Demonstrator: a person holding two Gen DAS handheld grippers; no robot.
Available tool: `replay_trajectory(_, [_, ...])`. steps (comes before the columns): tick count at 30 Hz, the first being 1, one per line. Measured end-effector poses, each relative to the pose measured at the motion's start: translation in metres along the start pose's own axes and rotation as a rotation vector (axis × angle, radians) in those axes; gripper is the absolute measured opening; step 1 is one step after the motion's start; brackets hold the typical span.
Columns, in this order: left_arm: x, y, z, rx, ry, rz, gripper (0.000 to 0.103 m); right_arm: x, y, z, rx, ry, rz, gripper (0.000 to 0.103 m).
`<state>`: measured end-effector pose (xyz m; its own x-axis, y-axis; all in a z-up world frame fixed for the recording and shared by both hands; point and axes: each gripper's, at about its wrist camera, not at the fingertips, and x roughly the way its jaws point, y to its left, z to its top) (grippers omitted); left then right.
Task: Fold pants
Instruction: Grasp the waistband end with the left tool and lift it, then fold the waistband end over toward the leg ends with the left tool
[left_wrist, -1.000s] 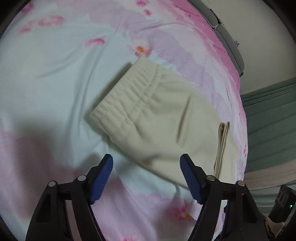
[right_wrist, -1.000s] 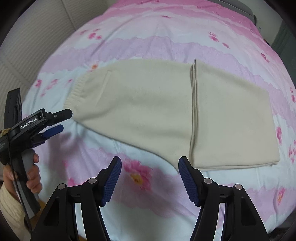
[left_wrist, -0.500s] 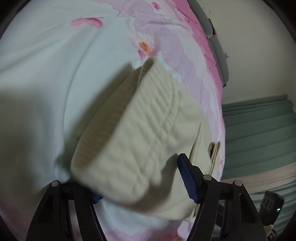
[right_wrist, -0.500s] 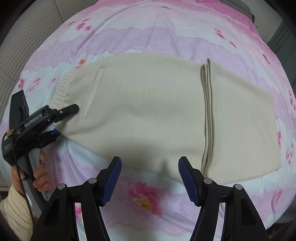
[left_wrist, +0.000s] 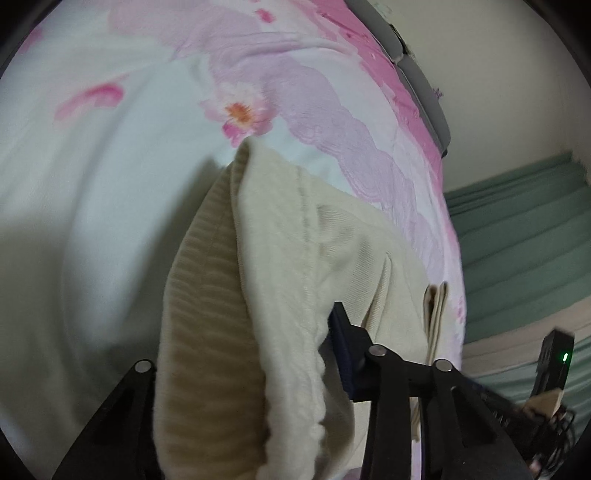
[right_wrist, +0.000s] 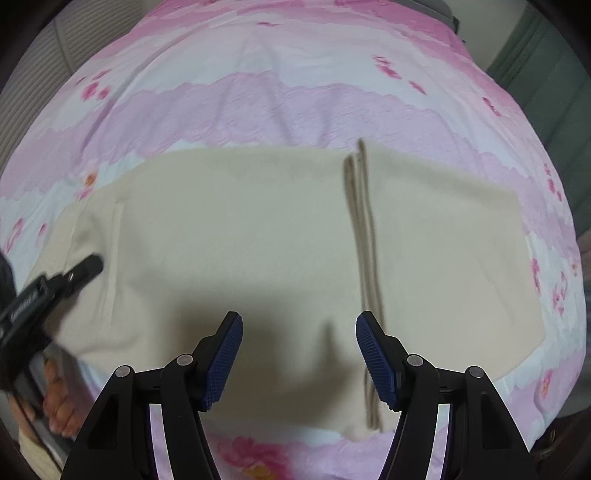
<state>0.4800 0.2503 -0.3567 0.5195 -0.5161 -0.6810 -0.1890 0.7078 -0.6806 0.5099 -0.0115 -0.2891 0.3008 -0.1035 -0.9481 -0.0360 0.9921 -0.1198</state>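
Note:
Cream pants lie partly folded on a pink floral bed, with the leg ends folded over at a ridge. My left gripper is shut on the ribbed waistband, which bunches up between its jaws; its left pad is hidden by cloth. It also shows at the left of the right wrist view, over the waistband end. My right gripper is open and empty, just above the pants' near edge beside the fold ridge.
The pink and white floral bedsheet covers the whole bed. A grey headboard edge and a wall lie beyond it. Green bedding is stacked at the right. A ribbed grey panel stands at the left.
My left gripper moved onto the waistband and closed on it, lifting its edge. My right gripper moved forward and down over the pants' near edge, staying open.

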Motion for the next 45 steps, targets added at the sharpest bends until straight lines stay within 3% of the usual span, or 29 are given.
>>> replay_trajectory(7, [-0.025,-0.041,0.007,0.082,-0.027,0.065,0.029,0.001,-0.009,0.011,0.030,-0.002,-0.038,0.065])
replay_trajectory(11, [-0.034,-0.061,0.011,0.114,-0.031,0.060,0.028,-0.005,-0.010,0.015,0.037,-0.001,-0.047,0.065])
replay_trajectory(14, [-0.042,-0.090,0.011,0.208,-0.027,0.059,0.027,-0.010,-0.014,0.017,0.050,0.001,-0.049,0.065])
replay_trajectory(22, [-0.052,-0.157,0.010,0.334,0.007,-0.007,0.025,-0.029,-0.031,0.021,0.092,0.004,-0.045,0.065])
replay_trajectory(27, [-0.030,-0.201,0.002,0.425,0.066,-0.031,0.025,-0.038,-0.053,0.025,0.153,0.004,-0.037,0.065])
replay_trajectory(34, [0.011,-0.256,-0.003,0.397,0.174,-0.095,0.024,-0.044,-0.099,0.022,0.266,0.003,-0.017,0.065])
replay_trajectory(39, [0.028,-0.297,-0.008,0.397,0.209,-0.126,0.024,-0.052,-0.131,0.018,0.323,-0.017,-0.011,0.065])
replay_trajectory(45, [0.049,-0.355,-0.029,0.476,0.231,-0.085,0.024,-0.064,-0.180,0.010,0.401,-0.059,0.005,0.065])
